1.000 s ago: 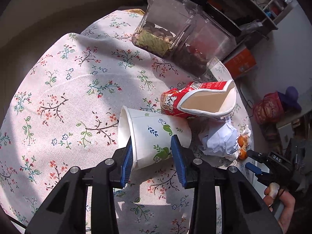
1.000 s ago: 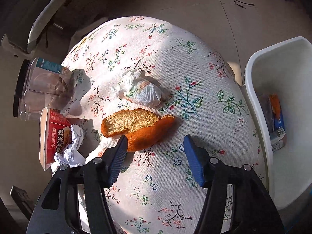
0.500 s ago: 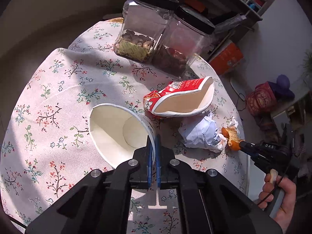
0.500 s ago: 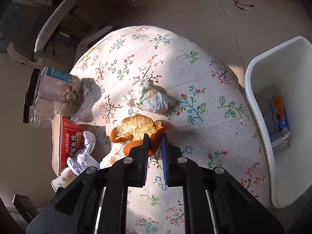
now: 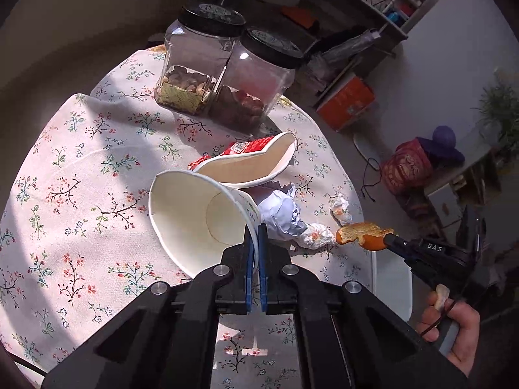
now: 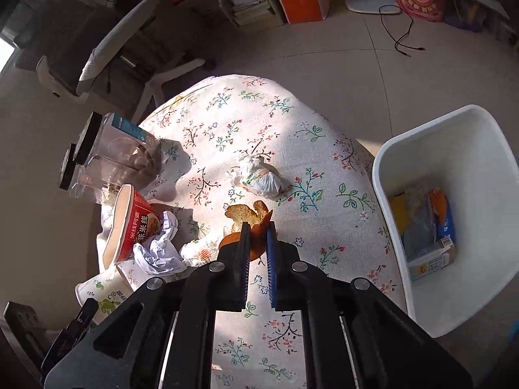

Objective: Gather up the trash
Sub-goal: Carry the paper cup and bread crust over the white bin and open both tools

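At the lower centre of the left wrist view, the left gripper (image 5: 256, 236) pinches the rim of a white paper cup (image 5: 194, 214) tilted on its side above the flowered desk (image 5: 81, 168). In the right wrist view the right gripper (image 6: 258, 233) is clamped on an orange peel (image 6: 249, 215) at frame centre, lifted off the cloth. A white bin (image 6: 480, 149) with trash inside stands at the right edge, and a crumpled tissue (image 6: 261, 180) lies just above the peel.

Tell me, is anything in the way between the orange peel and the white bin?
Nothing visible is. The right hand-held gripper is shut on the curled orange peel, and only bare flowered tablecloth lies between it and the open white plastic bin beside the table. The crumpled white wrapper sits farther back, off that path.
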Demonstrator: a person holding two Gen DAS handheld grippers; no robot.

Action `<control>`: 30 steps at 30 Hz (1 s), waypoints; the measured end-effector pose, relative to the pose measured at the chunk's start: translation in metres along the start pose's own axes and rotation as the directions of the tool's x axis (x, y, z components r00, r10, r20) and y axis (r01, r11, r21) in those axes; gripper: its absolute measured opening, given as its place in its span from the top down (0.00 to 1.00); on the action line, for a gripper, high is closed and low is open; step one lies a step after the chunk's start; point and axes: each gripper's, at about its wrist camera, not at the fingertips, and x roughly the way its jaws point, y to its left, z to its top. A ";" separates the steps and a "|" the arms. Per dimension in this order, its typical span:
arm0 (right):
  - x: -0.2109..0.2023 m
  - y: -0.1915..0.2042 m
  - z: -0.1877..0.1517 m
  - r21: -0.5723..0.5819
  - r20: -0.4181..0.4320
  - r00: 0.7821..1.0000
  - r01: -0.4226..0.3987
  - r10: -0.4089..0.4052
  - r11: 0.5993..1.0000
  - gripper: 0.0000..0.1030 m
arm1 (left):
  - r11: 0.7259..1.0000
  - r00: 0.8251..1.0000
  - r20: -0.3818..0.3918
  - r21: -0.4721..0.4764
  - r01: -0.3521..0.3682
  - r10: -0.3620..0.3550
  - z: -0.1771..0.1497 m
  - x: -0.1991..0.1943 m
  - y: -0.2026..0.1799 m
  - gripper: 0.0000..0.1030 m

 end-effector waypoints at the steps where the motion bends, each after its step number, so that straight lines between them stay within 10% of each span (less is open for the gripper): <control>1: -0.004 -0.002 0.000 -0.002 0.005 1.000 0.001 -0.001 1.000 0.92 | 1.000 1.000 0.001 0.006 0.007 -0.007 -0.001 -0.001 -0.006 0.97; 17: -0.069 -0.050 -0.002 0.020 0.083 0.996 -0.033 0.031 0.999 0.92 | 0.978 0.986 -0.054 0.126 0.164 -0.158 -0.031 0.044 -0.122 0.97; 30: -0.111 -0.126 -0.001 0.099 0.139 0.990 0.023 -0.036 0.995 0.92 | 0.922 0.924 -0.206 0.151 0.355 -0.322 -0.084 0.113 -0.215 0.97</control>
